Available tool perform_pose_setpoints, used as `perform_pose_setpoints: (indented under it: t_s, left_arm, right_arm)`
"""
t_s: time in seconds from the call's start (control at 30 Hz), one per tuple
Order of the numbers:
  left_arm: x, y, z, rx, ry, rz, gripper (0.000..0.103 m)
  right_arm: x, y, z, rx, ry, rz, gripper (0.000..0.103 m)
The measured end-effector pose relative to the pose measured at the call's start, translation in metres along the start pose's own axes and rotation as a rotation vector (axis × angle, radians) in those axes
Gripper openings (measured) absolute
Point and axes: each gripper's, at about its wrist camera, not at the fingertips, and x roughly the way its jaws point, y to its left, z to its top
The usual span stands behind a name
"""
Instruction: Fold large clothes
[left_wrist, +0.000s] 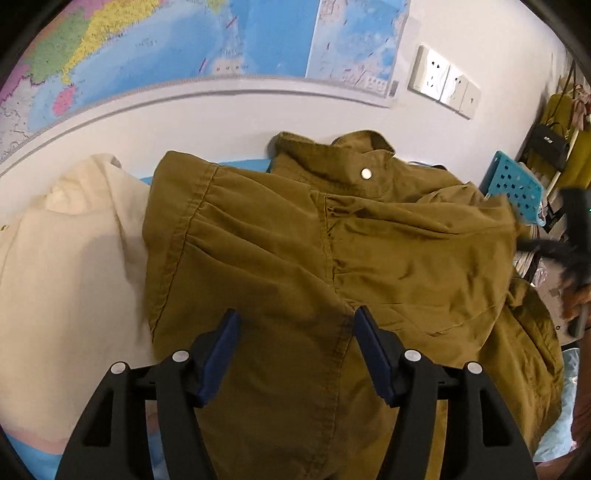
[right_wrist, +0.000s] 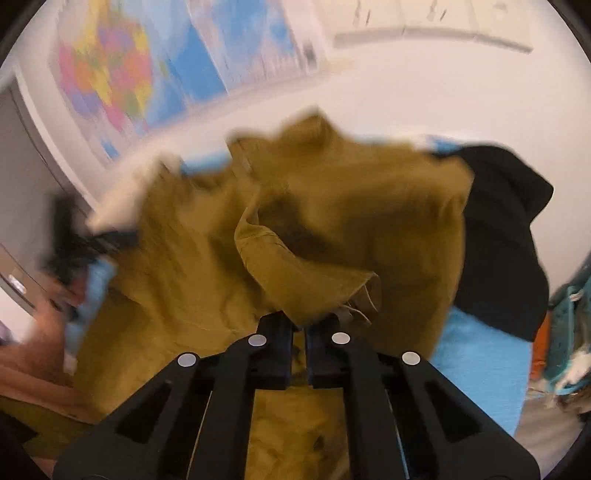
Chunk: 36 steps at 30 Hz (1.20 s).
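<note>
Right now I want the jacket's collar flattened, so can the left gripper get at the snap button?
Probably yes: the left gripper is open above the olive jacket, with nothing covering the snap button ahead.

Olive-brown cotton jacket lies spread mid-scene on the light blue bed sheet, collar with round metal snap button at the far end near the white wall. Cream fabric garment lies just left of the jacket, touching it. Black cloth garment lies at the jacket's right, on the sheet. Colourful paper wall map hangs on the wall behind; white wall socket panel to its right. Teal perforated plastic stool stands far right. Left gripper sits over the jacket's near part, jaws apart. Right gripper pinches a jacket fold at the near edge.
</note>
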Motion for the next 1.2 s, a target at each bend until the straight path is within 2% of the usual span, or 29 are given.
perform_pose_setpoints:
  t_s: [0.07, 0.13, 0.23, 0.33, 0.4, 0.47, 0.5, 0.53, 0.6, 0.67, 0.77, 0.83, 0.9, 1.0, 1.1, 1.17, 1.2]
  left_arm:
    - [0.002, 0.005, 0.003, -0.010, -0.001, 0.007, 0.061]
    - [0.002, 0.008, 0.005, -0.019, -0.002, 0.023, 0.061]
    - [0.009, 0.009, 0.009, -0.030, -0.001, 0.050, 0.061]
    - [0.019, 0.007, 0.010, -0.026, 0.006, 0.103, 0.062]
    - [0.025, 0.003, 0.007, -0.003, 0.017, 0.139, 0.062]
    - [0.026, 0.002, 0.005, 0.015, 0.022, 0.158, 0.062]
    - [0.025, 0.003, 0.005, 0.018, 0.022, 0.160, 0.062]
    - [0.024, 0.003, 0.006, 0.015, 0.023, 0.159, 0.062]
    - [0.018, 0.004, 0.008, -0.004, 0.017, 0.142, 0.062]
    - [0.010, 0.004, 0.009, -0.016, -0.003, 0.107, 0.062]
    - [0.002, -0.003, 0.009, 0.006, -0.027, 0.083, 0.062]
    - [0.005, -0.007, 0.007, 0.025, -0.018, 0.095, 0.062]
    - [0.015, -0.008, 0.004, 0.031, 0.003, 0.119, 0.062]
    - [0.025, -0.012, -0.002, 0.065, 0.008, 0.162, 0.063]
    - [0.027, -0.014, -0.003, 0.071, 0.011, 0.188, 0.064]
    - [0.021, -0.018, -0.004, 0.077, 0.005, 0.204, 0.067]
    - [0.015, -0.020, -0.006, 0.083, -0.008, 0.202, 0.069]
  right_arm:
    - [-0.024, -0.007, 0.005, 0.034, -0.035, 0.031, 0.005]
    - [-0.028, -0.012, 0.010, 0.044, -0.015, -0.032, 0.004]
    - [0.005, -0.029, 0.009, 0.080, 0.078, -0.162, 0.005]
    - [0.042, -0.039, -0.001, 0.056, 0.155, -0.261, 0.006]
    - [0.053, -0.047, -0.006, 0.089, 0.156, -0.268, 0.006]
    - [0.046, -0.045, -0.008, 0.108, 0.114, -0.271, 0.007]
    - [0.037, -0.039, -0.008, 0.093, 0.072, -0.286, 0.013]
    - [0.027, -0.030, -0.007, 0.064, 0.022, -0.311, 0.034]
    - [0.008, -0.008, -0.008, -0.001, -0.072, -0.348, 0.058]
    - [0.003, 0.014, -0.009, -0.080, -0.113, -0.307, 0.058]
    - [0.025, 0.044, -0.014, -0.225, -0.067, -0.285, 0.054]
    - [0.050, 0.048, -0.015, -0.266, -0.008, -0.270, 0.046]
    - [0.075, 0.042, -0.015, -0.272, 0.036, -0.283, 0.046]
    - [0.109, 0.019, -0.018, -0.234, 0.110, -0.355, 0.045]
    - [0.112, 0.009, -0.020, -0.172, 0.112, -0.324, 0.043]
    - [0.096, 0.012, -0.020, -0.145, 0.085, -0.277, 0.045]
    - [0.088, 0.013, -0.022, -0.136, 0.064, -0.249, 0.049]
